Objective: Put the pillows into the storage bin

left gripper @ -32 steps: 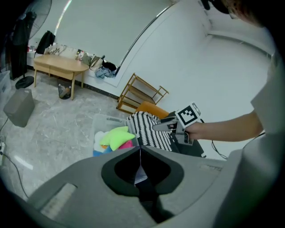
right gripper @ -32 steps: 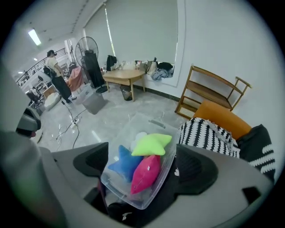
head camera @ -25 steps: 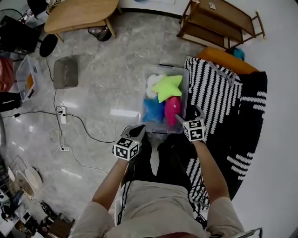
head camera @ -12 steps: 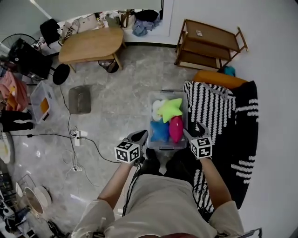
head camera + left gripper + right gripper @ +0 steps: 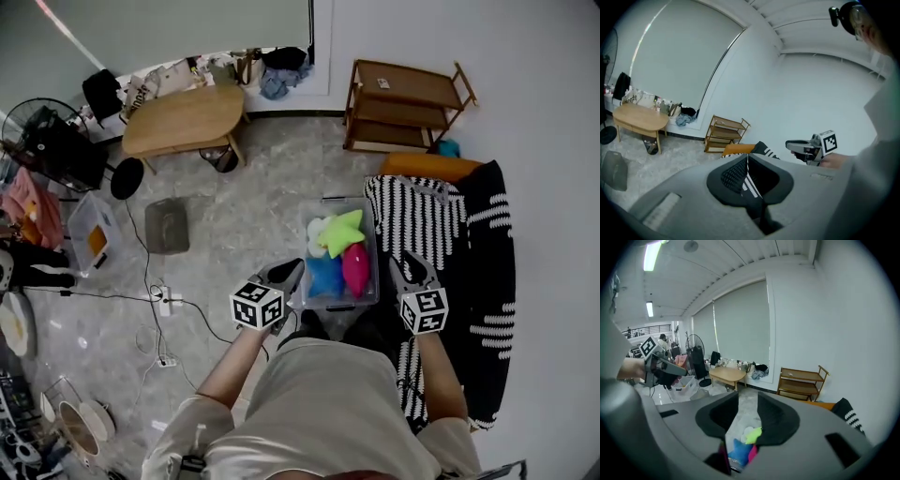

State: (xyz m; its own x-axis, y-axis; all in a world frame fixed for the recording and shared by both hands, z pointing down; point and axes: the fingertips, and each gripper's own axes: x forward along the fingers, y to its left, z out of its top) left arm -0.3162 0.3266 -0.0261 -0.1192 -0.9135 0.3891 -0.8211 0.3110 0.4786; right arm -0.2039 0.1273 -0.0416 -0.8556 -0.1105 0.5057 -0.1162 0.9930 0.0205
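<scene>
A clear storage bin (image 5: 367, 298) stands on the floor in front of me. It holds a green star pillow (image 5: 342, 231), a blue pillow (image 5: 324, 276), a pink pillow (image 5: 356, 268) and a white one (image 5: 316, 232). My left gripper (image 5: 291, 272) hovers at the bin's near left corner, high above it, its jaws shut (image 5: 747, 164) with only a thin slit. My right gripper (image 5: 410, 270) hangs over the striped blanket to the bin's right. Its jaws (image 5: 747, 404) have just been closing and stand narrowly open with nothing between them; the pillows (image 5: 746, 442) show far below the gap.
A black-and-white striped blanket (image 5: 427, 220) with an orange cushion (image 5: 427, 166) lies right of the bin. A wooden shelf (image 5: 403, 105) stands by the wall, a low wooden table (image 5: 183, 120) at the back left. A grey box (image 5: 167, 225), cables and a power strip (image 5: 159, 300) lie left.
Both grippers have risen away from the bin, which now looks smaller and farther below. The right gripper has shifted right, over the striped blanket. The pillows have not moved.
</scene>
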